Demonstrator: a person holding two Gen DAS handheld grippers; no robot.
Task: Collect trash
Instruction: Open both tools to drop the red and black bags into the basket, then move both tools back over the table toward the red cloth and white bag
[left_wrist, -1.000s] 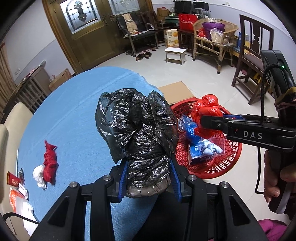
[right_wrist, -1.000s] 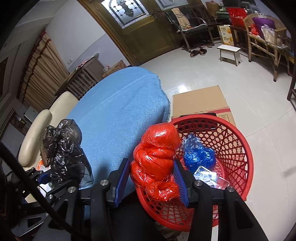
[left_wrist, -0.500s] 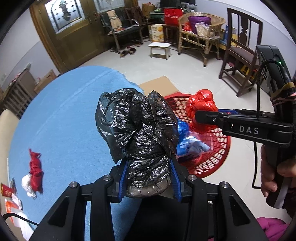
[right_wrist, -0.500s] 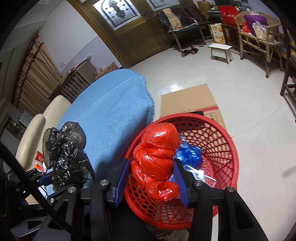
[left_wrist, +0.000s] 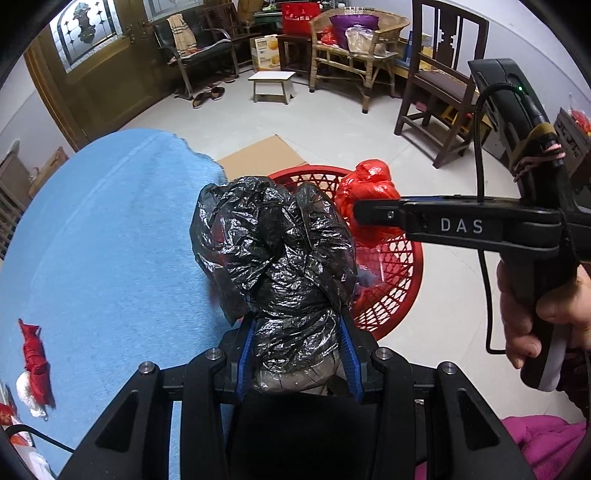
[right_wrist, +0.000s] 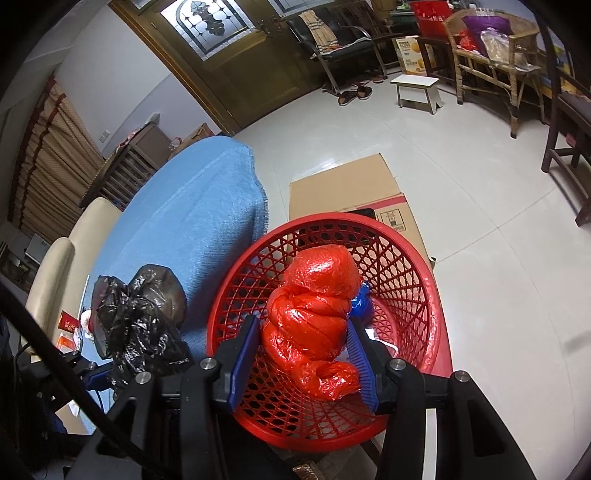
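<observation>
Hiding much of your left-wrist view, the black bag bulges up between your left gripper jaws, which stay clenched on its lower part; it covers the near side of the red basket and whatever lies on the basket floor. Your right gripper has the twisted red bag between its blue pads: the right pad touches it, a thin gap shows at the left pad, and the bag's tail hangs below, so you cannot tell whether it is gripped or let go. Beyond the right jaw only a corner of a blue bag peeks out.

Compared with a second ago, the red bag now hangs over the middle of the basket rather than at its near rim, and your left view has swung away from the blue tablecloth.

Left of the left jaws, a red wrapper and a white scrap lie on the cloth. Past the basket lies flat cardboard. Your hand grips the right tool's handle
</observation>
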